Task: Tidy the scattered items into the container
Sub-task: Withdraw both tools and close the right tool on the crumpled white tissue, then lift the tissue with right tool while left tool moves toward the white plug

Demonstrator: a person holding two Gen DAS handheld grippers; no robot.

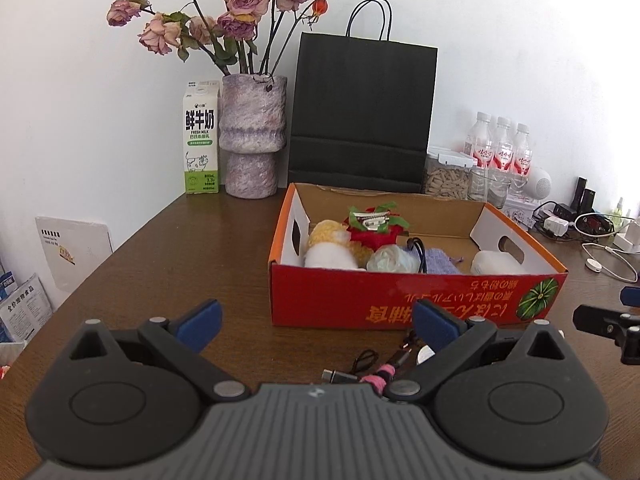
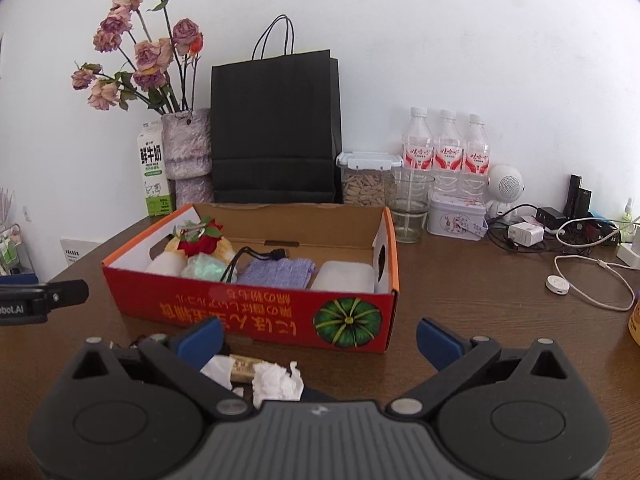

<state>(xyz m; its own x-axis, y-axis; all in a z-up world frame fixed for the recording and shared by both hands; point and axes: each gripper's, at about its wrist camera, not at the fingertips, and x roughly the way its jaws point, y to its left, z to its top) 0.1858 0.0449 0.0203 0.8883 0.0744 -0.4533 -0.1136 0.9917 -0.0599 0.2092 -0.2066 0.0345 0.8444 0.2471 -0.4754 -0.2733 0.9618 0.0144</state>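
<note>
A red cardboard box [image 1: 360, 300] [image 2: 248, 308] stands open on the brown table. It holds a yellow-white plush, a red strawberry toy [image 1: 372, 232], a green-white bundle, a black cable [image 2: 256, 258], a purple cloth [image 2: 276, 272] and a white pack [image 2: 344, 276]. In front of the box lie a pink-wrapped cable with small black parts [image 1: 376, 372], a crumpled white tissue [image 2: 278, 380] and a small wooden piece [image 2: 244, 366]. My left gripper [image 1: 316, 320] is open and empty before the box. My right gripper [image 2: 320, 338] is open and empty above the tissue.
Against the wall stand a milk carton [image 1: 201, 140], a vase of dried roses [image 1: 254, 136], a black paper bag [image 1: 362, 112], three water bottles [image 2: 444, 148], a jar, a glass [image 2: 412, 208] and a tin. Chargers and white cables [image 2: 592, 276] lie at the right.
</note>
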